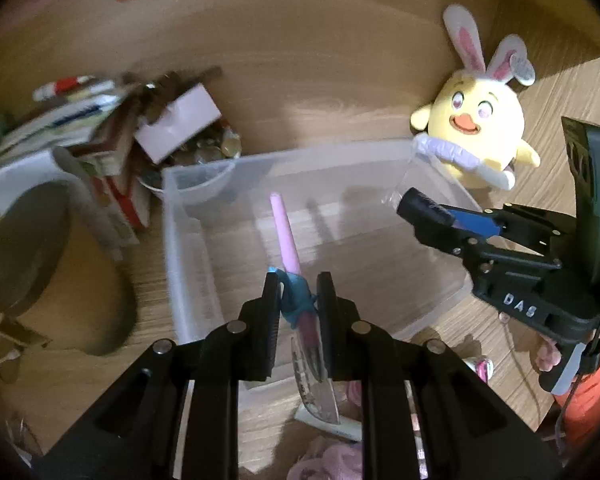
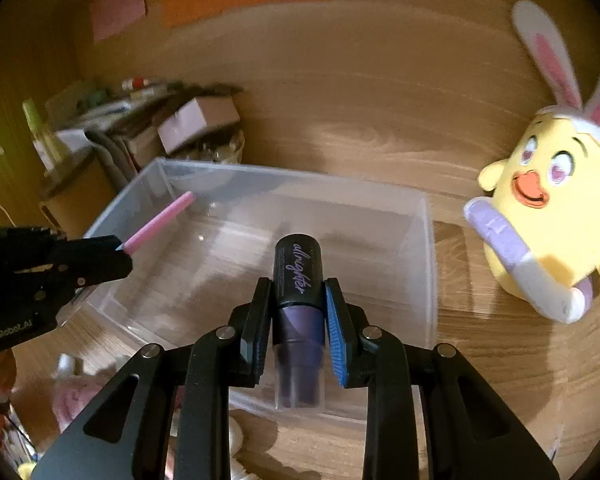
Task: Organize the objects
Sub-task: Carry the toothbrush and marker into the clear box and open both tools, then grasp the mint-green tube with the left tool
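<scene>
A clear plastic bin [image 1: 188,216] [image 2: 428,264] stands on the wooden desk. My left gripper [image 1: 298,300] is shut on a pink-handled tool with a teal collar [image 1: 286,236], held over the bin's near side; its pink handle also shows in the right wrist view [image 2: 160,220]. My right gripper [image 2: 298,308] is shut on a black and purple spray bottle [image 2: 298,276] and holds it above the bin. In the left wrist view the right gripper [image 1: 432,216] reaches in over the bin's right rim.
A yellow chick plush with bunny ears [image 1: 476,128] [image 2: 548,216] sits right of the bin. A cluttered pile of boxes and tubes [image 1: 112,128] [image 2: 152,124] and a round container [image 1: 28,248] stand at the left. Pink items [image 2: 76,396] lie by the near edge.
</scene>
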Tool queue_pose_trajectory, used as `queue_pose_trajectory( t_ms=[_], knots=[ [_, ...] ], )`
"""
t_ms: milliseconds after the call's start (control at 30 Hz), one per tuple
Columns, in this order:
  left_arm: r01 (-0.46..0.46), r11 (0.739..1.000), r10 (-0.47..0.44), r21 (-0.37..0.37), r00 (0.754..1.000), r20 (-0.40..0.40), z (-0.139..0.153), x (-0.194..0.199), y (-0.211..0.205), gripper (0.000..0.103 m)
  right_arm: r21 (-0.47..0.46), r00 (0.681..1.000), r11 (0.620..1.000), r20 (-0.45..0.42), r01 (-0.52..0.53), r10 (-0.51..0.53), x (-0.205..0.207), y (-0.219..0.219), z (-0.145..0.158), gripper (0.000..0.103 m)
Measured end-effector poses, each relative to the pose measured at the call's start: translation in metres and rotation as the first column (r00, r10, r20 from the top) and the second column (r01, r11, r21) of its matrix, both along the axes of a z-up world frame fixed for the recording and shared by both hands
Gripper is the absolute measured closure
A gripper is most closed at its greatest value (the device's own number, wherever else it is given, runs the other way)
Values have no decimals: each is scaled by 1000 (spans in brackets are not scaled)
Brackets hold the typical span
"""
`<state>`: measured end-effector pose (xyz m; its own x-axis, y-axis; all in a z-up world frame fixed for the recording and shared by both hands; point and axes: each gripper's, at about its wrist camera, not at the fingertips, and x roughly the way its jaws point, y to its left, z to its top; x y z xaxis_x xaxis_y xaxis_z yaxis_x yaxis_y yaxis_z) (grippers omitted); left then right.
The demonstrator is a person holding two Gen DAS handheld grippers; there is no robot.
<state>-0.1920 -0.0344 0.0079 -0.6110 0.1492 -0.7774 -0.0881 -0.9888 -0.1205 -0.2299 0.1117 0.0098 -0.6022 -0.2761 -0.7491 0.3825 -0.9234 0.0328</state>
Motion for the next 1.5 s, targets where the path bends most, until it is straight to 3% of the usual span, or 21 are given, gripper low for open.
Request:
queue_pose_trajectory(
  t_ms=[200, 500, 633, 733, 900, 1000, 1100, 1200, 1500],
  knots=[
    [19, 998, -18, -63, 1000, 16, -11, -8, 8, 85, 28, 999, 999, 49, -19, 17, -13, -4, -13, 80],
    [33, 996, -33, -83, 999, 8, -12, -8, 10, 85, 52, 999, 999, 43, -9, 7, -12, -8, -9, 79],
    [31, 997, -32, -77, 999, -19, -4, 0, 9, 83, 69, 1000, 998, 6, -3, 2, -2, -11, -3, 70],
    [12, 998, -16, -68, 998, -55, 7, 11, 6, 71, 60, 999, 998, -38, 9, -7, 12, -8, 9, 64],
    [-52, 992, 33, -111, 985, -166, 31, 43, 0, 31, 23, 992, 999, -122, 41, -38, 44, 4, 34, 44],
    [-79, 987, 45, -138, 972, -231, 44, 67, 0, 12, 10, 980, 998, -190, 65, -62, 67, 9, 48, 32],
    [-101, 984, 57, -144, 958, -281, 53, 88, -1, 5, 3, 963, 996, -255, 90, -86, 92, 12, 59, 22],
    [-114, 983, 65, -144, 949, -308, 57, 108, -1, 4, -8, 955, 995, -281, 100, -98, 115, 16, 62, 21],
    [-142, 980, 102, -138, 959, -264, 29, 152, -13, 3, -66, 967, 993, -228, 101, -114, 155, 26, 31, 21]
  ],
)
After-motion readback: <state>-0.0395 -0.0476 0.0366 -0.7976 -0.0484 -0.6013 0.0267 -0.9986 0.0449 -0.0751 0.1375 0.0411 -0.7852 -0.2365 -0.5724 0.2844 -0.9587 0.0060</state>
